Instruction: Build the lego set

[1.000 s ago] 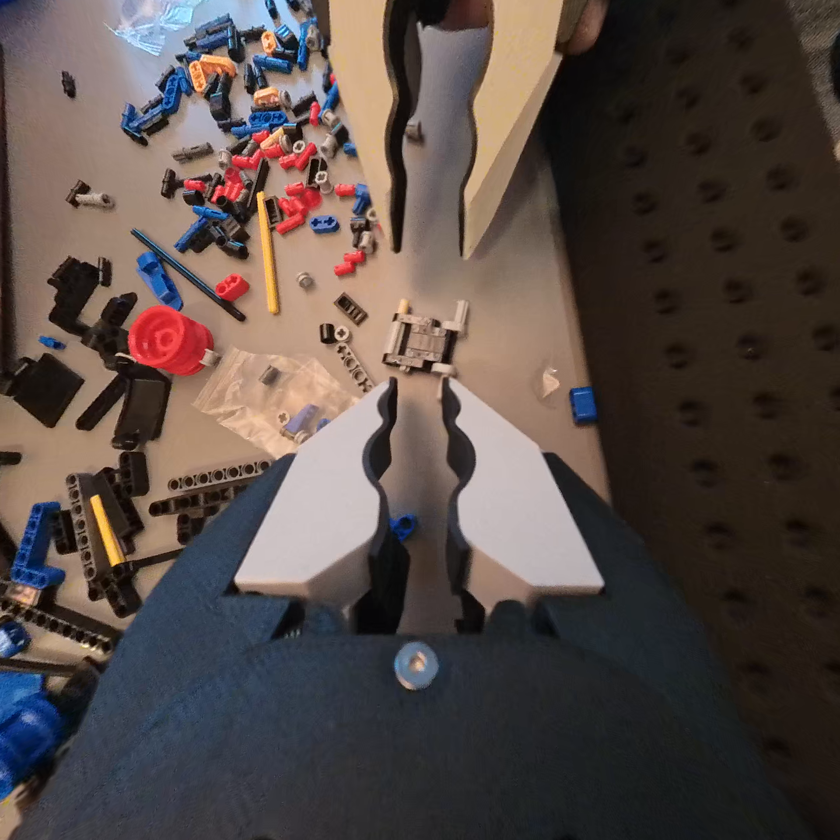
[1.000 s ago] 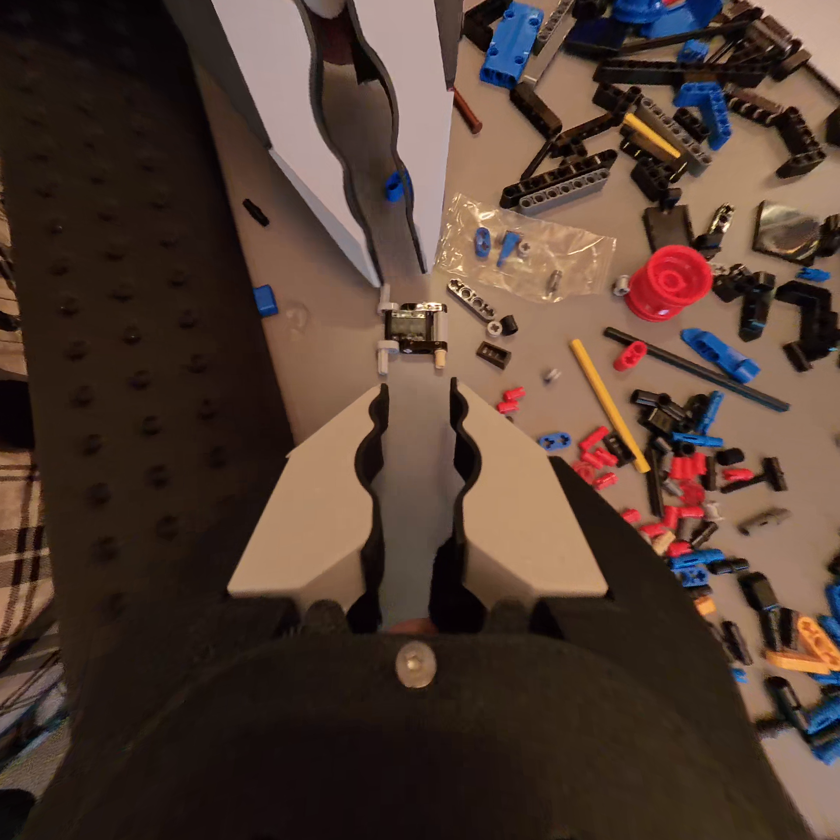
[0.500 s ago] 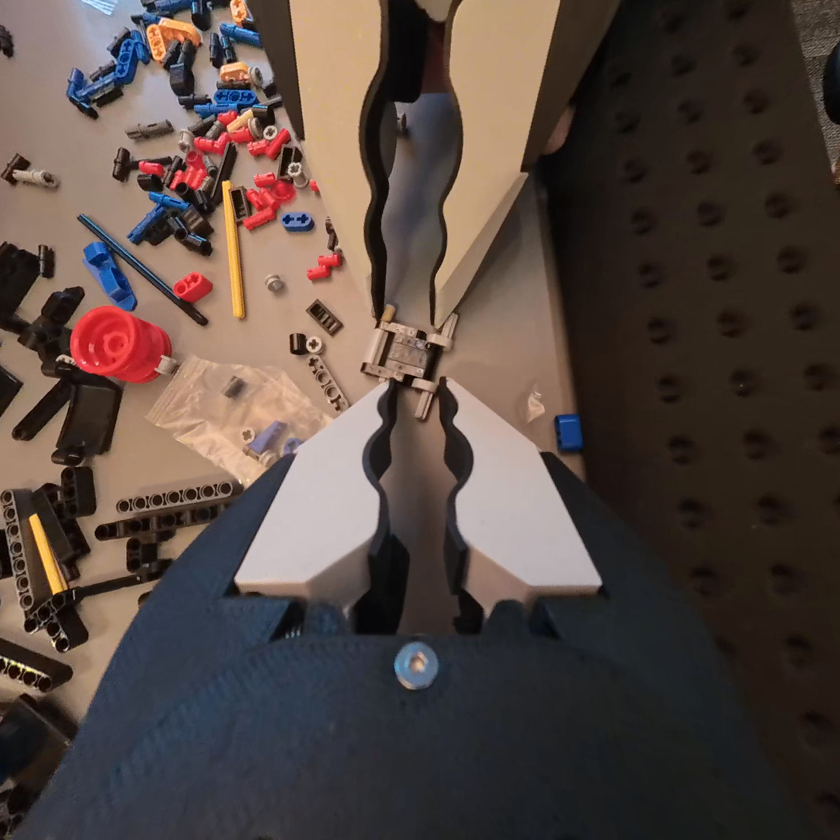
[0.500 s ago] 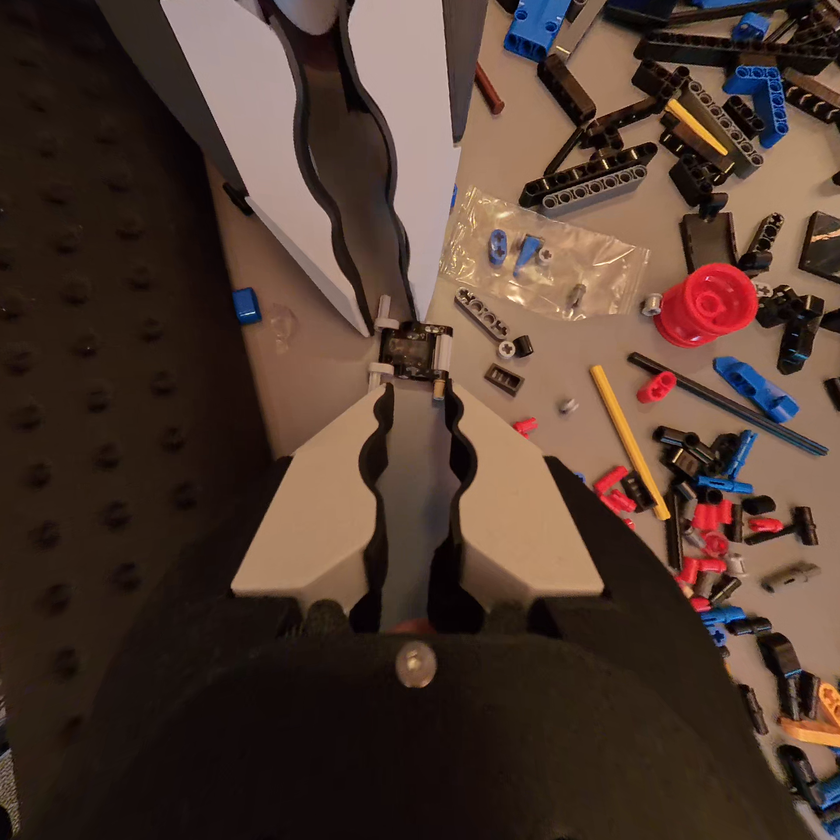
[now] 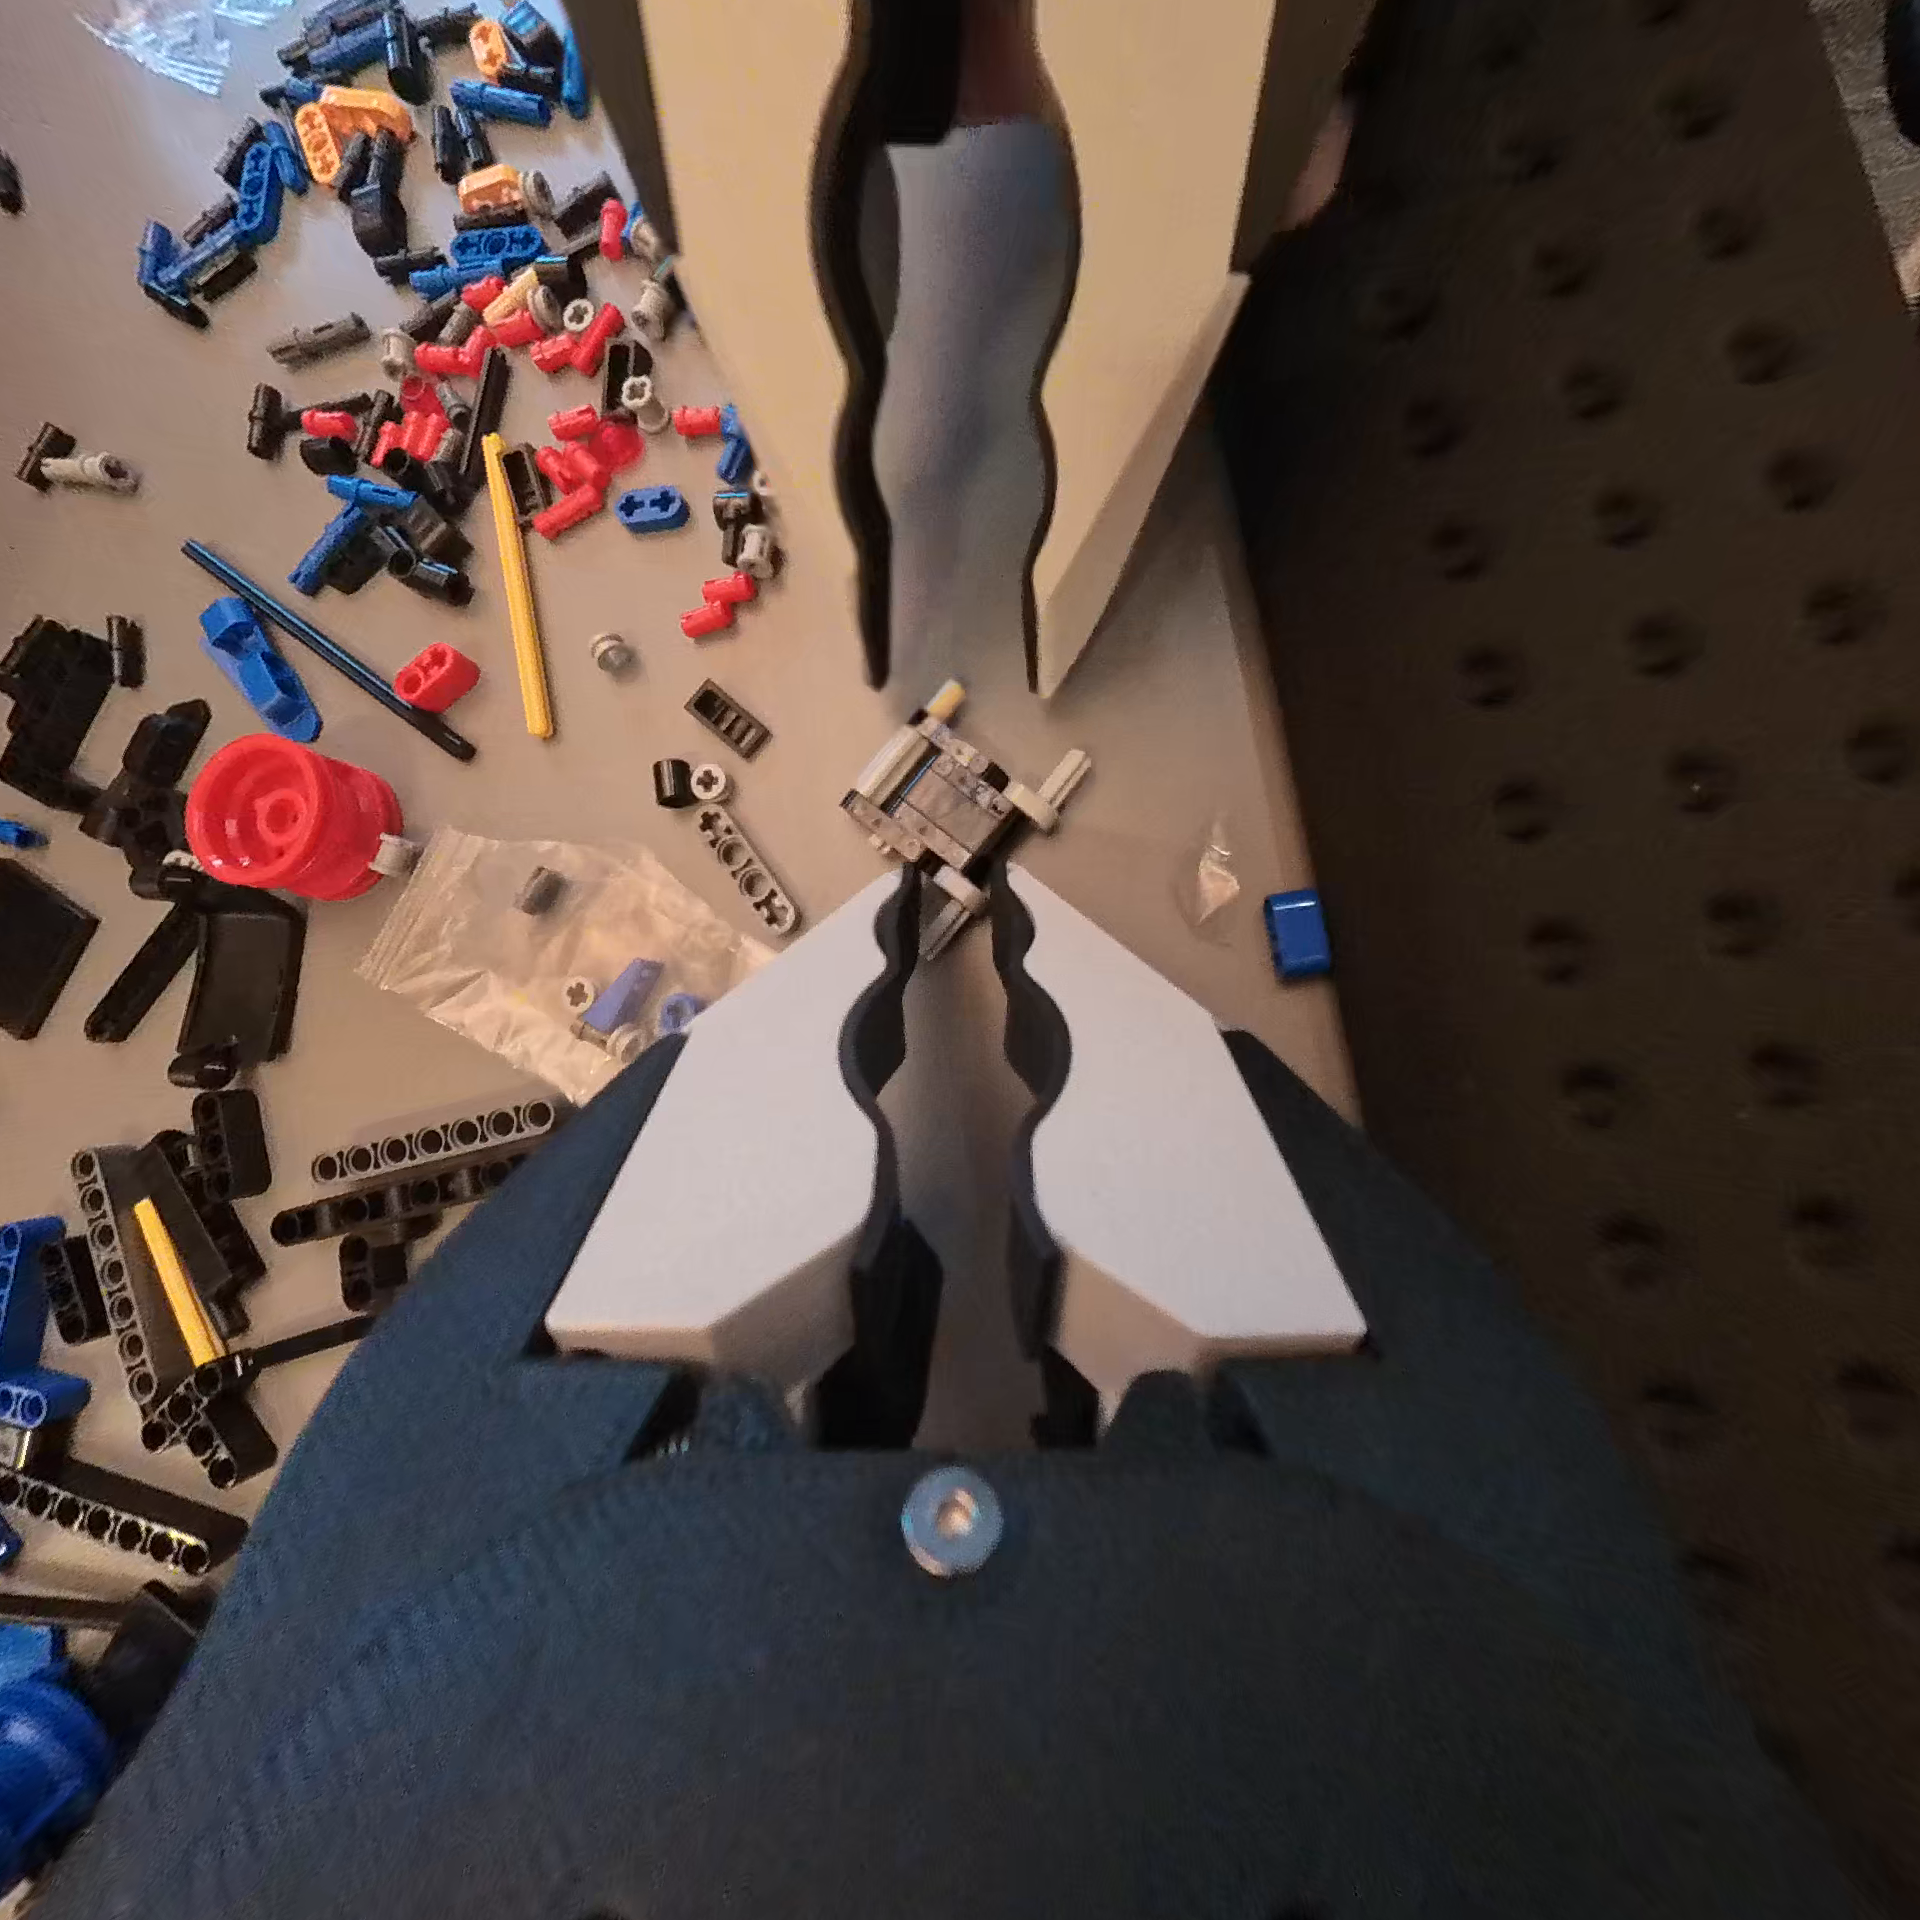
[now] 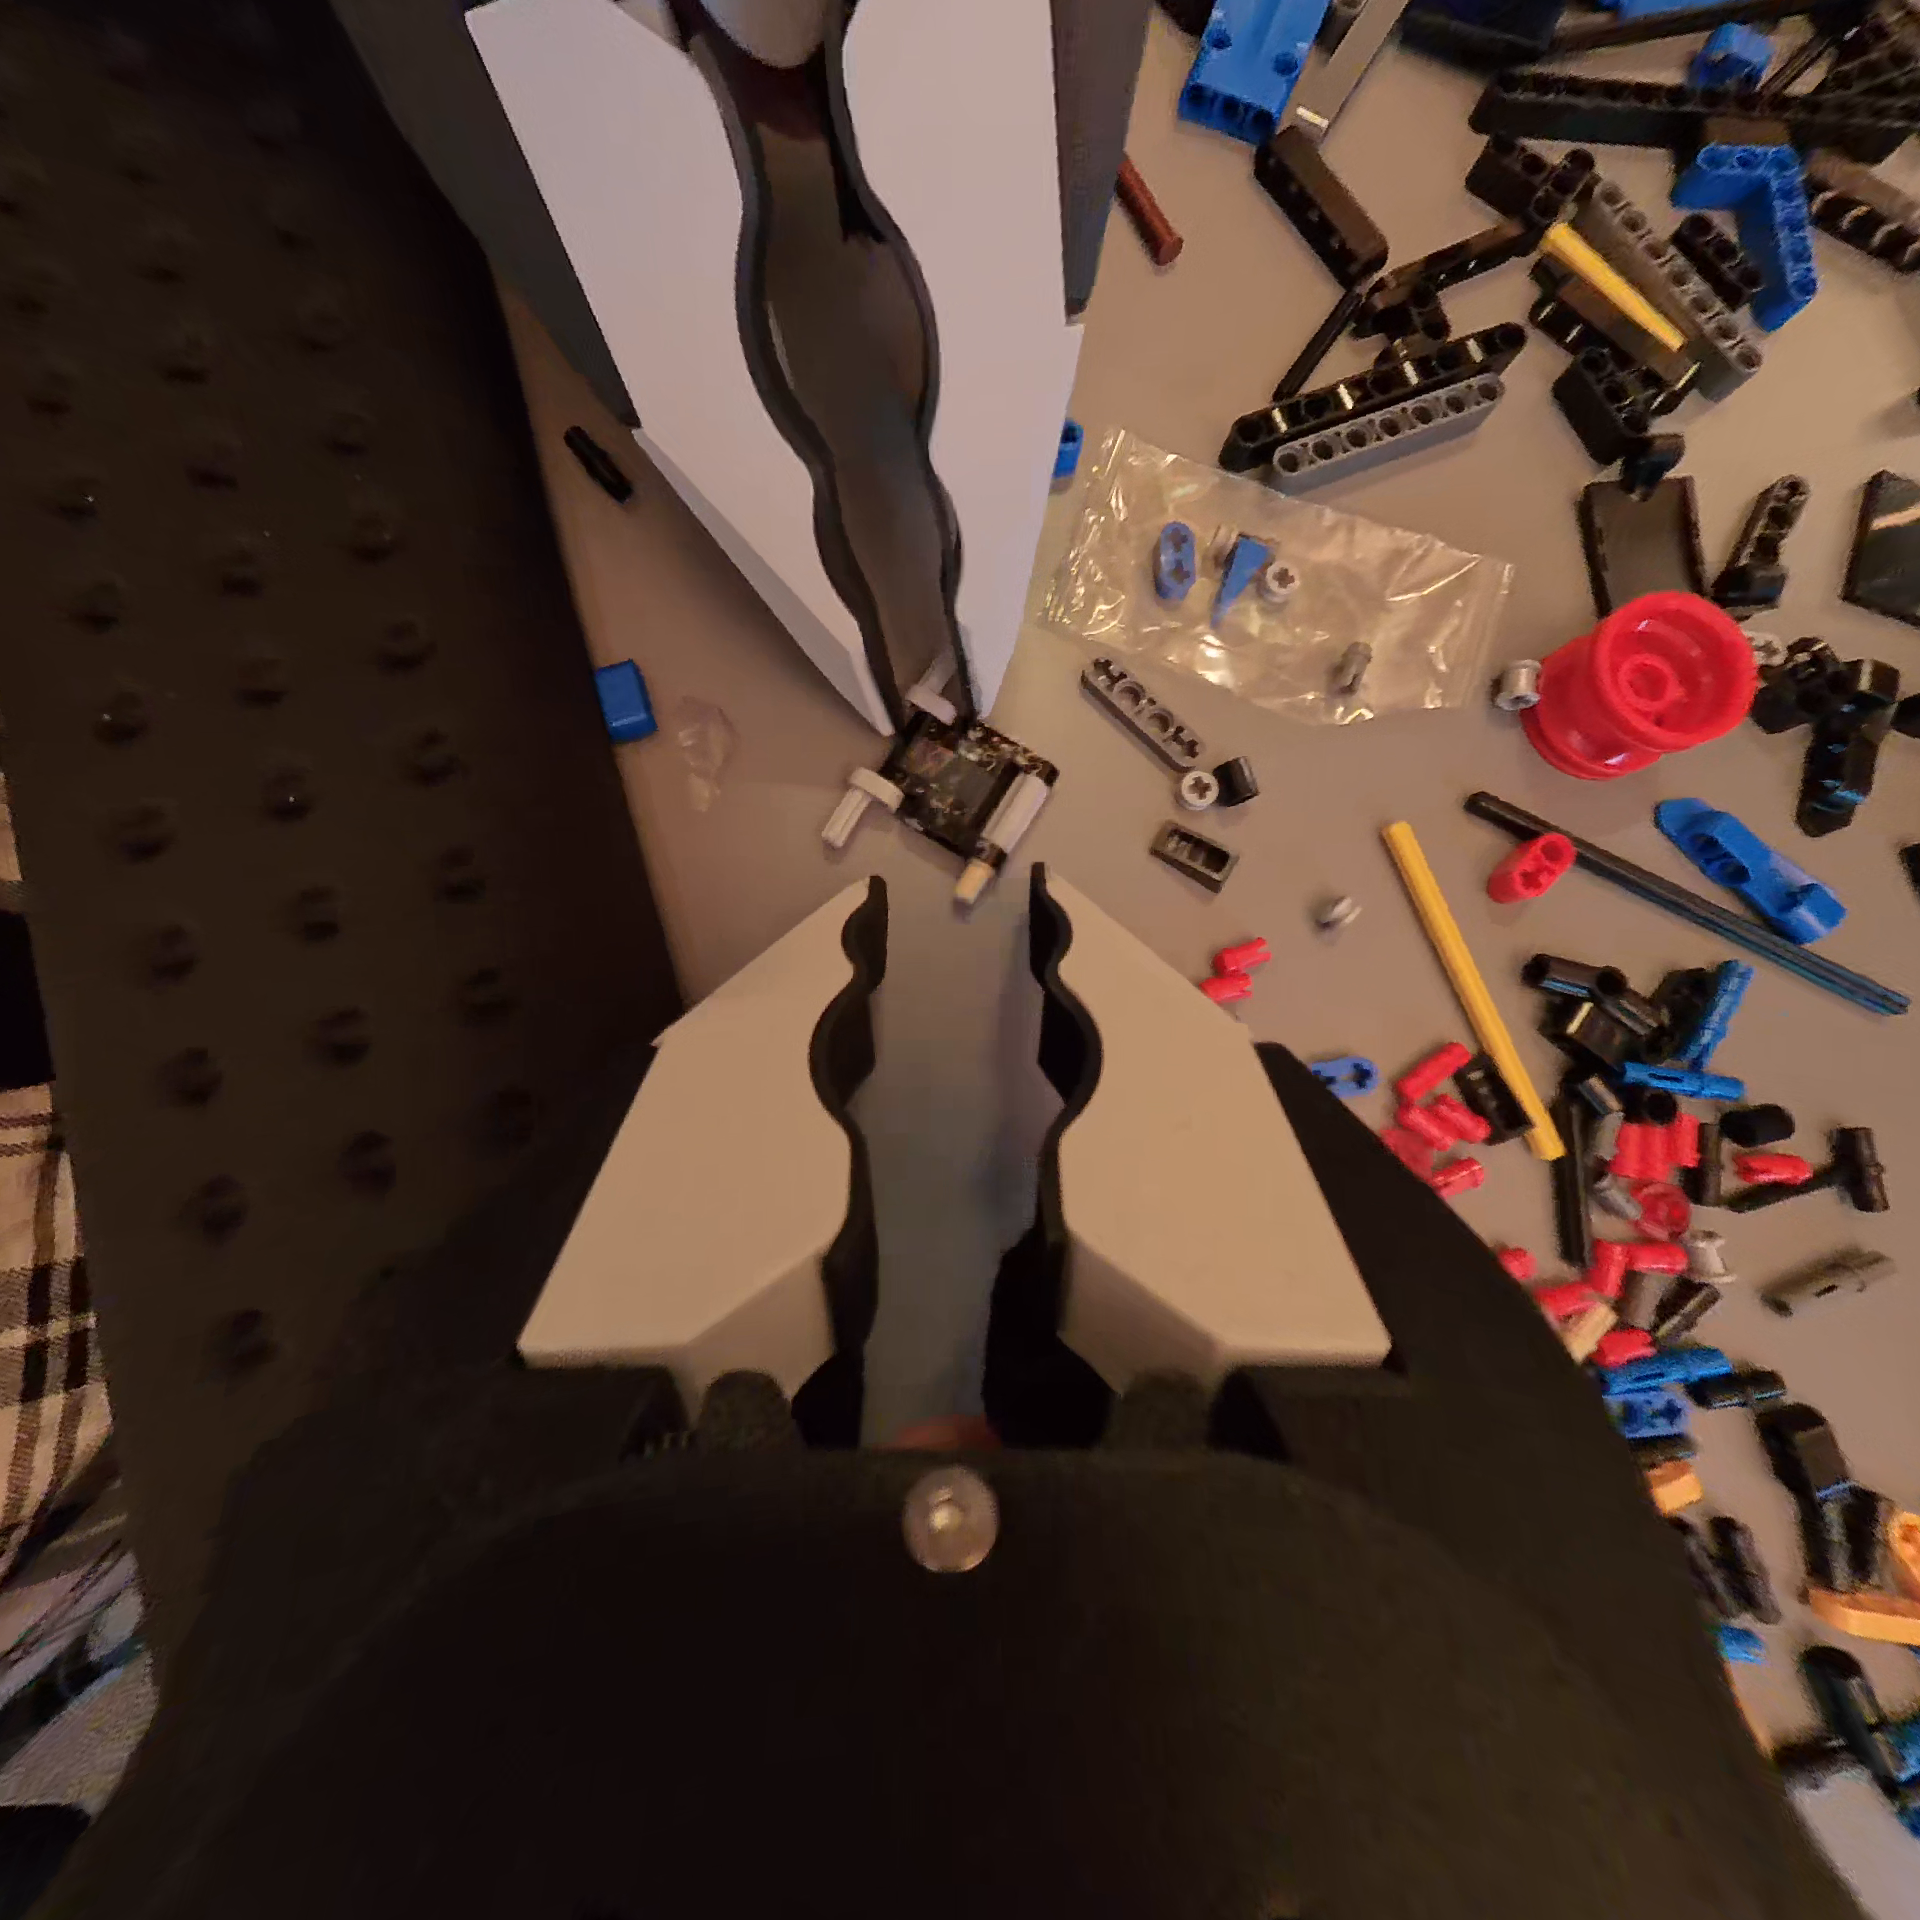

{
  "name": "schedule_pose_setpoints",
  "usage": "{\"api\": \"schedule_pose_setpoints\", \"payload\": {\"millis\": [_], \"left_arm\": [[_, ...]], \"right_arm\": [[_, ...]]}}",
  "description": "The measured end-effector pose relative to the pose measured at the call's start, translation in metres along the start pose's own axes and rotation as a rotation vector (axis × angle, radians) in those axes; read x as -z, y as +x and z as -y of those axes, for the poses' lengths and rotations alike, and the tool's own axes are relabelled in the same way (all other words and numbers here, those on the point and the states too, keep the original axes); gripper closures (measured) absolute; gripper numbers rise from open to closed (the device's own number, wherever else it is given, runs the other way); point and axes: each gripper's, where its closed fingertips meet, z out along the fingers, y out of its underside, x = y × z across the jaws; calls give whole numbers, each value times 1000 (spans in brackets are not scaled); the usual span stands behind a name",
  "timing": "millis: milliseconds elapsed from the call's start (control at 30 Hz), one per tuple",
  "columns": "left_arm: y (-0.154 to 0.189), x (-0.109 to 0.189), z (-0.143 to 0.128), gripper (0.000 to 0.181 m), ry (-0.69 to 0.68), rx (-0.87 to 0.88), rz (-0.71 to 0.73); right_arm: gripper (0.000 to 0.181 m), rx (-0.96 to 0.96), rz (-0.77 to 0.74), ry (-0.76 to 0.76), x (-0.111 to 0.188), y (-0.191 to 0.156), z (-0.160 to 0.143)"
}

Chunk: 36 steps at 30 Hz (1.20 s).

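Note:
A small black and grey lego assembly (image 5: 940,805) with light pins sticking out lies on the grey table, also in the right wrist view (image 6: 961,779). My left gripper (image 5: 951,883) is closed on one of its light grey pins; from the other side its tips (image 6: 925,696) pinch that pin. My right gripper (image 6: 958,881) is open and empty, its tips just short of the assembly's tan-tipped pin (image 6: 975,883). It shows opposite in the left wrist view (image 5: 956,681).
A dark studded mat (image 5: 1610,727) borders the table beside the assembly. A clear bag (image 5: 551,935), a red wheel (image 5: 286,821), a yellow axle (image 5: 516,582), black beams (image 5: 436,1132) and a heap of small parts (image 5: 488,343) lie on the other side. A blue tile (image 5: 1296,933) lies near the mat. My two grippers' fingertips are within a few centimetres of each other.
My left gripper moved forward and closed on the assembly's grey pin. The assembly turned a little on the table. My right gripper drew back slightly and stayed open.

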Motion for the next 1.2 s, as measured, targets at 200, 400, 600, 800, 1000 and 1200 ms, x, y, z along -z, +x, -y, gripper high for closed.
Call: {"api": "schedule_pose_setpoints", "payload": {"millis": [200, 400, 600, 800, 1000, 1200], "left_arm": [[2, 0, 0, 171, 10, -9, -14], [1, -1, -1, 172, 16, -37, -16], [0, -1, -1, 173, 21, -63, -18], [1, -1, -1, 173, 34, -92, -37], [3, -1, 0, 174, 33, -110, -42], [6, -2, 1, 174, 31, -115, -59]], "right_arm": [[142, 168, 32, 16, 1, 4, 9], [137, 324, 129, -20, -5, 1, 14], [142, 398, 240, -63, -15, -4, 13], [155, 444, 329, -91, -19, -9, 14], [156, 459, 390, -93, -19, -11, 12], [158, 463, 421, -75, -17, -15, 11]]}}
